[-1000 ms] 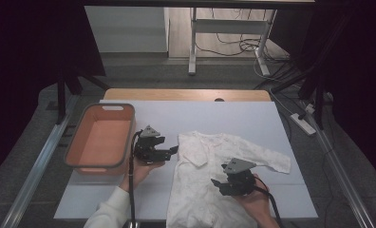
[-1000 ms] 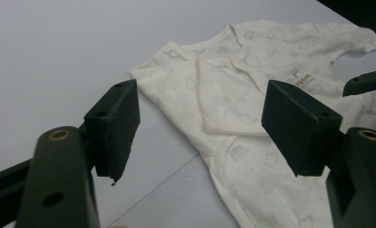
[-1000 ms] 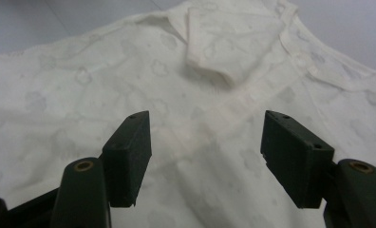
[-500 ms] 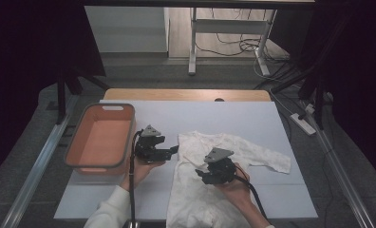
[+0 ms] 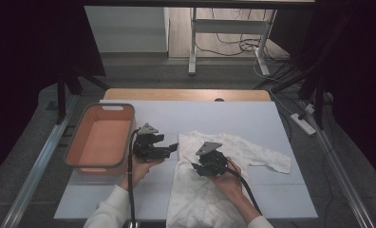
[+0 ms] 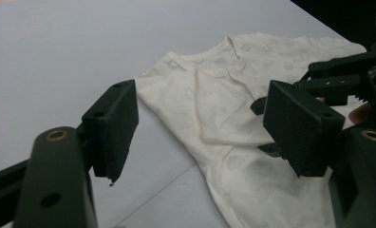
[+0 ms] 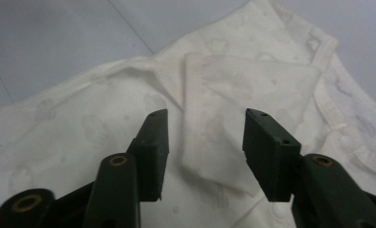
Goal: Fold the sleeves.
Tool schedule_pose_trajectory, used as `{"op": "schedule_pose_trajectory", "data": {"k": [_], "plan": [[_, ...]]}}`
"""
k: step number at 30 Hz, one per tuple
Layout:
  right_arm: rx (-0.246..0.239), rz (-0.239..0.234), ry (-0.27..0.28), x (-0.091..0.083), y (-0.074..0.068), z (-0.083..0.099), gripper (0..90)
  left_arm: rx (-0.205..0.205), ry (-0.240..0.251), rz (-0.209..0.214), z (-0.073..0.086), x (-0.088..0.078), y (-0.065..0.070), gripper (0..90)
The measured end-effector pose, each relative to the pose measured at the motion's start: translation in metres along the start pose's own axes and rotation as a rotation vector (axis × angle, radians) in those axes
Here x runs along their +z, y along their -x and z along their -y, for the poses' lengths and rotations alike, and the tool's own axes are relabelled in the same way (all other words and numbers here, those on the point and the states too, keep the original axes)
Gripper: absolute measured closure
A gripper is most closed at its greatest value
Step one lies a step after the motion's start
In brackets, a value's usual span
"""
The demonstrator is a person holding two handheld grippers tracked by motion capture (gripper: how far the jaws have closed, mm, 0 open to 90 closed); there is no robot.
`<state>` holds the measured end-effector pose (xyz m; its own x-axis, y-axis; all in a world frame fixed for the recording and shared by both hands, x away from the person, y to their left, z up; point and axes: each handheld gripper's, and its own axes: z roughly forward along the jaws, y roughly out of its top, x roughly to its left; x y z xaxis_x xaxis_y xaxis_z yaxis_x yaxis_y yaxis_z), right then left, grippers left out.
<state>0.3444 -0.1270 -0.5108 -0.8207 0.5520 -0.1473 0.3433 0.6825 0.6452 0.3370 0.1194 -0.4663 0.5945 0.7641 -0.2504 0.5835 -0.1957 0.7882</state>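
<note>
A white baby garment (image 5: 255,154) lies flat on the pale table, one sleeve stretched right and the other folded in over the chest. My right gripper (image 5: 199,167) is low over its upper left part. In the right gripper view the folded sleeve flap (image 7: 233,90) sits between the jaws of the right gripper (image 7: 207,142), which have just been closing; the pads do not press on the cloth. My left gripper (image 5: 171,148) hovers at the garment's left edge, open and empty. In the left gripper view the left gripper (image 6: 205,128) looks onto the garment (image 6: 210,95) and the right gripper (image 6: 340,78).
An orange basket (image 5: 75,152) with a grey rim stands empty at the table's left side, close to the left hand. Bare table sheet (image 5: 214,118) lies behind the garment. Black cables trail from both grippers toward the near edge.
The right gripper has moved left across the garment to the folded sleeve, and its jaws have narrowed. The left gripper has stayed where it was.
</note>
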Motion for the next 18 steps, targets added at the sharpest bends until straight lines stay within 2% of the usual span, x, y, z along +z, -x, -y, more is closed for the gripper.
{"op": "schedule_pose_trajectory", "data": {"k": [2, 6, 9, 12, 18], "plan": [[-0.027, 0.017, -0.026, 0.002, -0.001, 0.001, 62.0, -0.002, 0.002, -0.002, 0.000, -0.001, 0.000, 27.9], [-0.032, -0.004, -0.051, 0.007, -0.001, 0.001, 75.6, -0.010, 0.006, -0.006, 0.000, -0.003, -0.003, 27.9], [-0.036, -0.015, -0.046, 0.006, 0.000, 0.001, 86.0, -0.014, 0.009, -0.007, 0.000, -0.003, -0.005, 27.9], [-0.039, 0.009, -0.011, 0.001, 0.003, 0.000, 87.0, -0.019, 0.011, -0.009, 0.000, -0.004, -0.006, 27.9], [-0.004, 0.043, 0.058, -0.013, 0.015, 0.000, 87.3, -0.028, 0.017, -0.009, 0.001, -0.007, -0.008, 27.8]]}}
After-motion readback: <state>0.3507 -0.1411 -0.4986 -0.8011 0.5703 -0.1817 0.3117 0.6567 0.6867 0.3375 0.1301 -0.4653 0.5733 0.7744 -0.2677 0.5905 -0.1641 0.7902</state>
